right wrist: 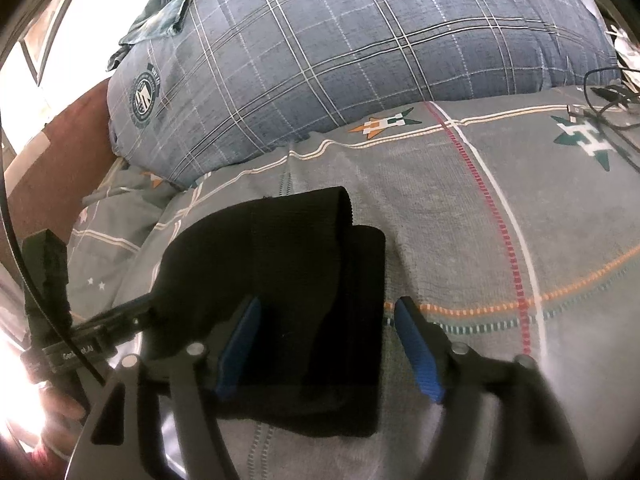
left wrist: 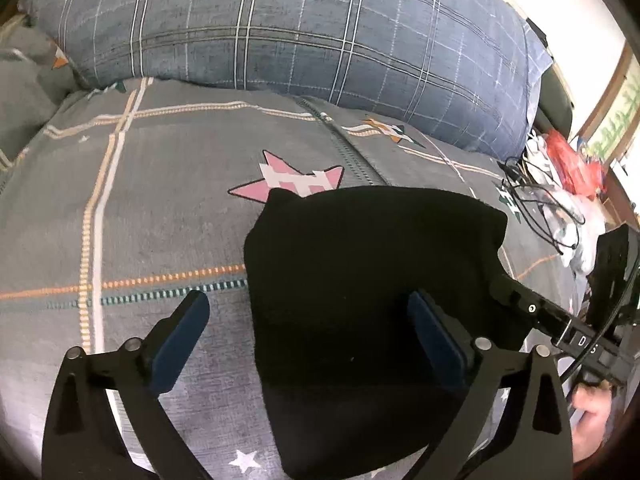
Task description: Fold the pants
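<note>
Through the left wrist camera I see the black pants (left wrist: 360,280) lying folded into a compact bundle on the grey patterned bedspread (left wrist: 152,208). My left gripper (left wrist: 308,344) stands wide, holding nothing: its left finger sits over bare bedspread just beside the bundle's left edge, and its right finger lies over the dark cloth, so the edge of the pants falls between the two. Whether the pads touch the fabric I cannot tell.

From the right wrist camera the pants (right wrist: 280,280) show as stacked layers, a ribbed band on top at the far end. My right gripper (right wrist: 326,344) is also spread wide and empty; its left finger is over the pants, its right finger just past their right edge above the bedspread (right wrist: 480,220).

A blue plaid pillow (left wrist: 300,28) lies beyond the pants at the head of the bed. Black cables (left wrist: 536,200) trail at the bed's right side.
</note>
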`<state>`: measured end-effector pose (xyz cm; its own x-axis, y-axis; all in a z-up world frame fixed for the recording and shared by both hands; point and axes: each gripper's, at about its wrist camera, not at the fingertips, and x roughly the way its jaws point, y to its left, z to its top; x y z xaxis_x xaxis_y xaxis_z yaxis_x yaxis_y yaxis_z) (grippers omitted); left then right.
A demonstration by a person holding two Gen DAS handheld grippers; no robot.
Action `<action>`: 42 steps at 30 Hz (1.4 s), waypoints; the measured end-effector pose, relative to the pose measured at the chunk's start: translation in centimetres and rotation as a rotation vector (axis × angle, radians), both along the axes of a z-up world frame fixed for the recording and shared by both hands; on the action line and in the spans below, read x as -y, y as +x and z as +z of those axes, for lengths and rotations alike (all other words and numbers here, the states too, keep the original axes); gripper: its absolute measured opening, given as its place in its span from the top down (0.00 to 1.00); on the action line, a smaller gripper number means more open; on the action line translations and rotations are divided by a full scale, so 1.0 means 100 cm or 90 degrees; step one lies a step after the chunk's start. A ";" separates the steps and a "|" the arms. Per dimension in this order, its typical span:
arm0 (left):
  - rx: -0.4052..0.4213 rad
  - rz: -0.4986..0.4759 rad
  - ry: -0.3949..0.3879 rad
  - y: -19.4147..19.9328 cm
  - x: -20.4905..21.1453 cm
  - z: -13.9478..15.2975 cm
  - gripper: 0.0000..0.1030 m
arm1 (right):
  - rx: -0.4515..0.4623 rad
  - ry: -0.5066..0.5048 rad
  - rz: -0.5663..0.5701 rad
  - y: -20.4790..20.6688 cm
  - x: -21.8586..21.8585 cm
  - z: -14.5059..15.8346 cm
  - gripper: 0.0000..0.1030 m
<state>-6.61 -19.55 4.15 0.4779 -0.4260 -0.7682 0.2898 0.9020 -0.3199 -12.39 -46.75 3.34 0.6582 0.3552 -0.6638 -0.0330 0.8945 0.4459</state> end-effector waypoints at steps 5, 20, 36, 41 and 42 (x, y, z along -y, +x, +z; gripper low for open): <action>-0.009 -0.007 -0.006 0.001 0.005 -0.007 0.01 | -0.006 0.030 -0.002 0.003 0.003 -0.006 0.29; 0.003 -0.013 -0.009 0.002 0.011 -0.009 0.00 | 0.009 0.027 0.019 0.012 -0.007 -0.010 0.22; 0.038 -0.041 -0.004 -0.013 0.016 0.013 0.31 | 0.056 -0.012 0.003 -0.008 -0.019 0.019 0.61; 0.043 -0.036 -0.012 -0.014 0.010 0.021 0.32 | 0.079 -0.023 0.016 -0.012 -0.027 0.036 0.64; 0.043 -0.035 -0.013 -0.013 0.010 0.021 0.32 | 0.079 -0.024 0.018 -0.012 -0.028 0.037 0.64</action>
